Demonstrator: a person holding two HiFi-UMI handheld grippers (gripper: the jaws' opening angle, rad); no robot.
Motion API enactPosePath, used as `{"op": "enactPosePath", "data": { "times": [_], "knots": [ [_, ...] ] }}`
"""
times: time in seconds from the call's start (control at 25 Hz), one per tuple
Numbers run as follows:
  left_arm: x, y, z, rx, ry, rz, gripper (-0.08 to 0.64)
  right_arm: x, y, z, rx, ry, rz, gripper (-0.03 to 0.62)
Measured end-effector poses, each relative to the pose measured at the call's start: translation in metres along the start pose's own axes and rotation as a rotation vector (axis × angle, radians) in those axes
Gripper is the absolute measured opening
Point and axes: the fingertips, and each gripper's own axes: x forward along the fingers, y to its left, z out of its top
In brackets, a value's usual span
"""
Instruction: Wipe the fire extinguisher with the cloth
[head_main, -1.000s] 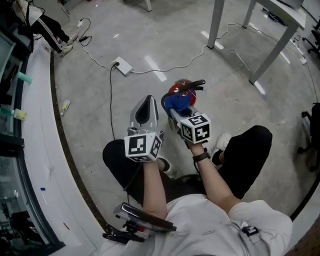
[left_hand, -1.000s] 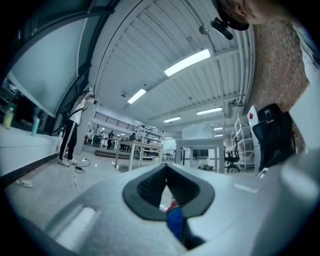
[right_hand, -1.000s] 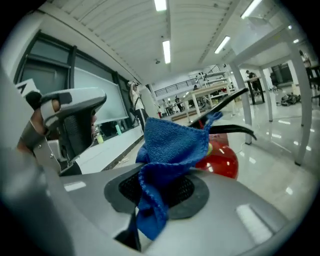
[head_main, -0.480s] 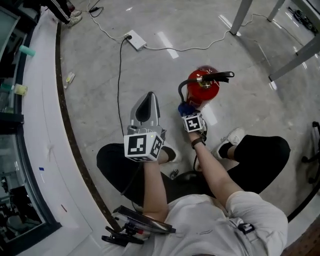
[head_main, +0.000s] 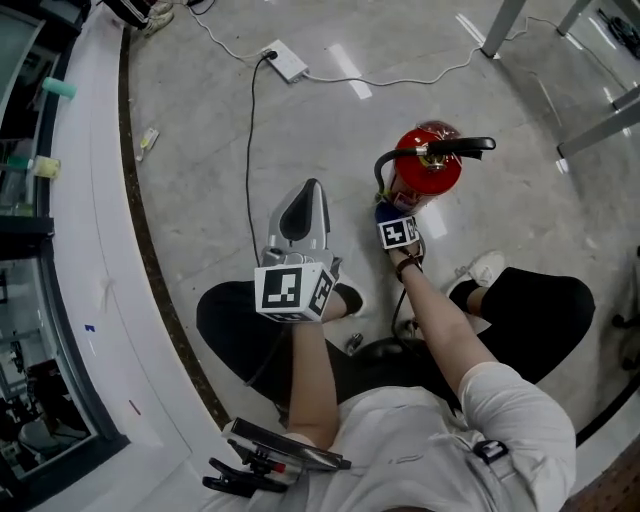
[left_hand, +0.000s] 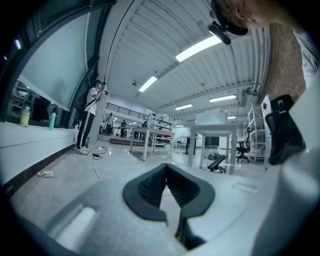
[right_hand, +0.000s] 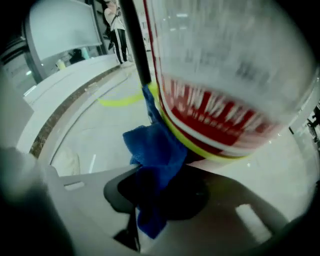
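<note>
Right gripper (head_main: 388, 212), head view: clenched on a blue cloth (head_main: 383, 211), low against the near side of the red fire extinguisher (head_main: 432, 168). Stands upright on the grey floor (head_main: 200, 150), black handle (head_main: 455, 147) on top, black hose (head_main: 380, 178) curving down the left side. Left gripper (head_main: 308, 192): off to the left, well apart from the fire extinguisher, jaws together, nothing in them. Black-and-white square markers on both cubes (head_main: 292, 290), no letters. Farther off: white power strip (head_main: 285, 63) with cable (head_main: 250, 130), grey bench legs (head_main: 500, 25) at the upper right. Only from up here: the handle and the whole layout.

Left gripper view: looks level across a hall. Left gripper (left_hand: 167, 180) with dark pads meeting at the tips, empty. Only here: a person (left_hand: 92, 120) standing far left, benches (left_hand: 150, 137) beyond, strip lights (left_hand: 200, 47) overhead, bottles (left_hand: 25, 116) on a ledge (left_hand: 35, 137).

Right gripper view: right gripper (right_hand: 150, 200) squeezing the bunched cloth (right_hand: 157, 147), pressed against the fire extinguisher (right_hand: 225, 65) at a yellow-green band under a red strip. White print on the red, grey print on the pale patch above, all too blurred to read. Hose (right_hand: 132, 40) just left of the cylinder. Only here: that label and the contact itself.
</note>
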Motion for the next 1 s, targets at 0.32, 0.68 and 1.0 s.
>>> {"op": "enactPosePath", "data": {
  "times": [0.32,0.68,1.0],
  "knots": [
    [-0.001,-0.006,0.027,-0.024,-0.071,0.006,0.0,-0.237,0.042,0.078,-0.001,-0.604,0.187,0.107],
    [0.001,-0.042,0.04,-0.03,-0.106,-0.059,0.0,-0.379,0.008,0.178,-0.06,-0.91,0.093,0.11],
    [-0.005,-0.037,0.037,-0.013,-0.095,-0.052,0.0,-0.275,0.033,0.116,-0.119,-0.735,0.143,0.11]
  ]
}}
